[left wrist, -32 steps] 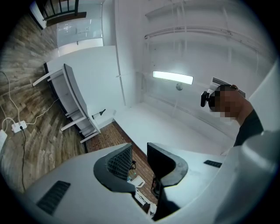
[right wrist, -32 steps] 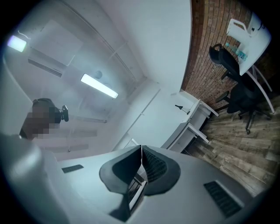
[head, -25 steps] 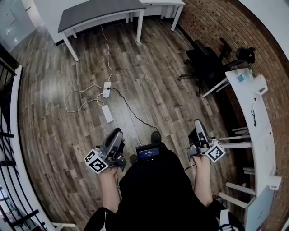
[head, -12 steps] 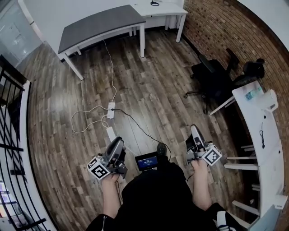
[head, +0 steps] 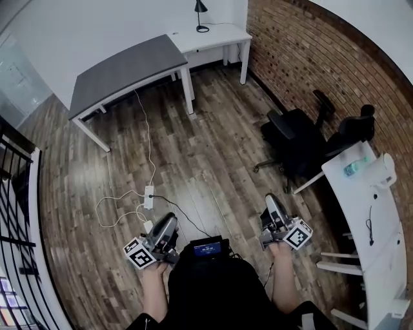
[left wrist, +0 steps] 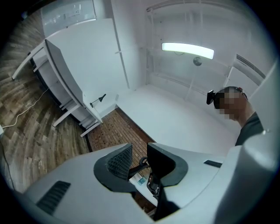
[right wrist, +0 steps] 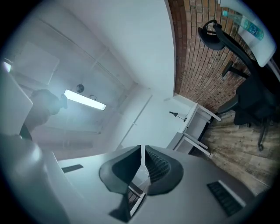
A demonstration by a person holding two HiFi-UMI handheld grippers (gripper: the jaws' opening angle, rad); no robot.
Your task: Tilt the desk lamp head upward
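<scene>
While you are facing open floor (head: 213, 148), desks (head: 126, 67) are edging the far wall (head: 97, 26).
Black desk lamp (head: 201, 16) is standing on the white corner desk (head: 219, 38); left gripper (head: 164, 227) is gaping empty, right gripper (head: 271, 205) sitting closed.

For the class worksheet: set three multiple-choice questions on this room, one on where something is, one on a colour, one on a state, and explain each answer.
1. Where does the desk lamp stand?
A. on the floor
B. on the white desk in the far corner
C. on a chair

2. What colour is the top of the bigger desk next to it?
A. grey
B. red
C. yellow

3. How do the jaws of the right claw stand?
A. wide apart
B. clamped on the lamp
C. shut, nothing between them

Answers: 1 B, the lamp's base sits on the white top by the brick wall; 2 A, its top is dark grey on white legs; 3 C, the right gripper view shows the pads together and empty.
</scene>
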